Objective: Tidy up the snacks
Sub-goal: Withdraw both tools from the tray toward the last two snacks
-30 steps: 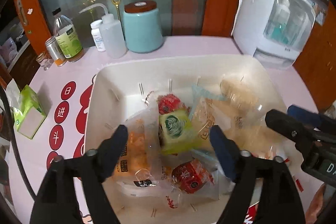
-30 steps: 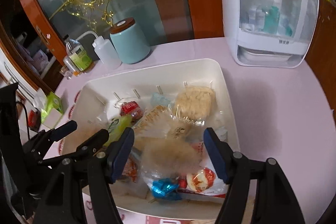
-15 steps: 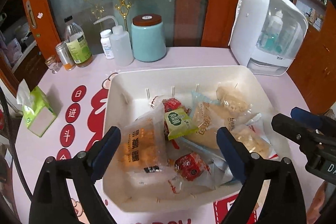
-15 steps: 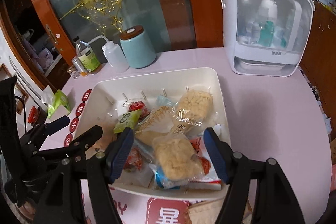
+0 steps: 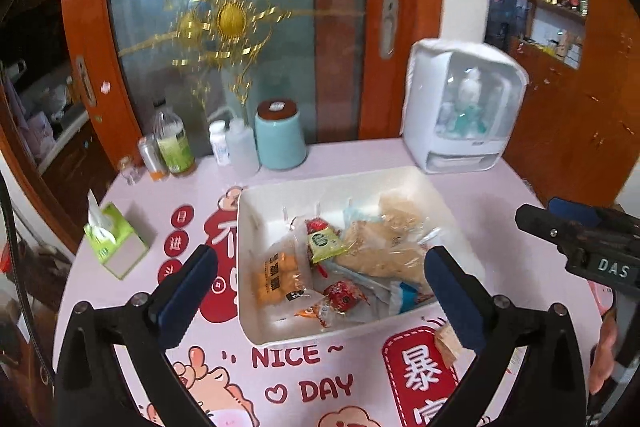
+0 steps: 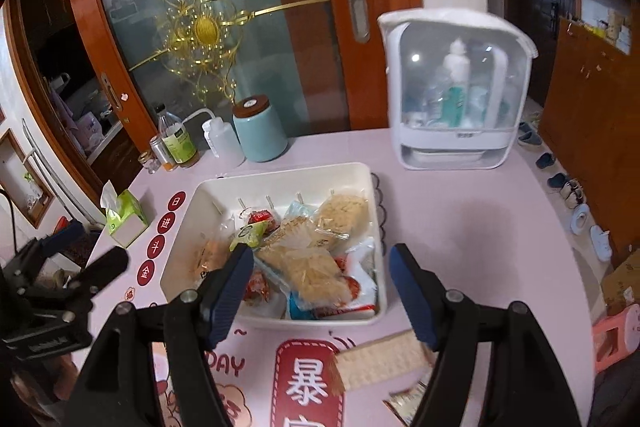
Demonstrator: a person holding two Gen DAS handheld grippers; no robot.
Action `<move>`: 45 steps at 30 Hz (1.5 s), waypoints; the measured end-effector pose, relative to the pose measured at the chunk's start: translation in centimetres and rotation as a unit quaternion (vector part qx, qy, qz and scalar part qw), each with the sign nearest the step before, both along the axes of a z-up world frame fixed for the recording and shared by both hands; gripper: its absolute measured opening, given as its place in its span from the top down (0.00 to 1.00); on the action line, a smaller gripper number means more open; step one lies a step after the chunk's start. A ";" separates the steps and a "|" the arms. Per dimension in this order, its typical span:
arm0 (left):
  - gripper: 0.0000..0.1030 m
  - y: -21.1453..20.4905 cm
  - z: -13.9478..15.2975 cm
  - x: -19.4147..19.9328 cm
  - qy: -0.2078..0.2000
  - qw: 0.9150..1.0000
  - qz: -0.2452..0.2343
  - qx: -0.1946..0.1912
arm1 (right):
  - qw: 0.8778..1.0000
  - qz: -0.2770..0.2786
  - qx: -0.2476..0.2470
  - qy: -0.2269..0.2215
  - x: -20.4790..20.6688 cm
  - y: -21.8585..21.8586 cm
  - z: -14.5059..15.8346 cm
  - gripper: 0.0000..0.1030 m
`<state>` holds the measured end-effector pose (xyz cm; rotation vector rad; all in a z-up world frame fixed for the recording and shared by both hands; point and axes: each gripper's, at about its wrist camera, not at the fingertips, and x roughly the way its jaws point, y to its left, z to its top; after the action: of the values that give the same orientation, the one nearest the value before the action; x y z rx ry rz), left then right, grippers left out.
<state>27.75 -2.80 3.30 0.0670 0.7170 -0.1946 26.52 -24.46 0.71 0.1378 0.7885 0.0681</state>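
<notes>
Both grippers, left gripper (image 5: 320, 287) and right gripper (image 6: 320, 285), are opening with nothing between the jaws above the white plastic bin (image 6: 208, 195); the tan wafer packet (image 6: 380, 359) on the near tablecloth is best approached next, gripped across its narrow width.

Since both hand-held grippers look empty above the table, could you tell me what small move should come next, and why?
Probably lower the right hand-held gripper onto the wafer pack lying on the table just in front of the white bin. Its jaws are opening with nothing between them, most snacks already lie in the bin, and this pack is still outside, nearest that gripper.
</notes>
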 end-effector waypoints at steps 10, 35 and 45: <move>0.00 -3.1 6.0 -7.2 -0.081 0.989 -0.118 0.023 | 0.998 -0.056 -0.027 -0.023 -7.3 -3.0 3.9 0.23; 0.03 -17.5 -13.9 -6.2 -0.017 0.938 -0.318 0.134 | 0.974 -0.208 0.042 0.083 -11.2 -12.0 -13.9 0.23; 0.04 -19.0 -20.6 -3.3 0.051 0.937 -0.317 0.134 | 0.963 -0.222 0.045 0.142 -9.2 -11.4 -20.4 0.23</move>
<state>24.49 -21.81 -17.34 0.5578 0.8052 -0.7215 17.32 -35.82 -19.67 0.4147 1.0253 -0.3491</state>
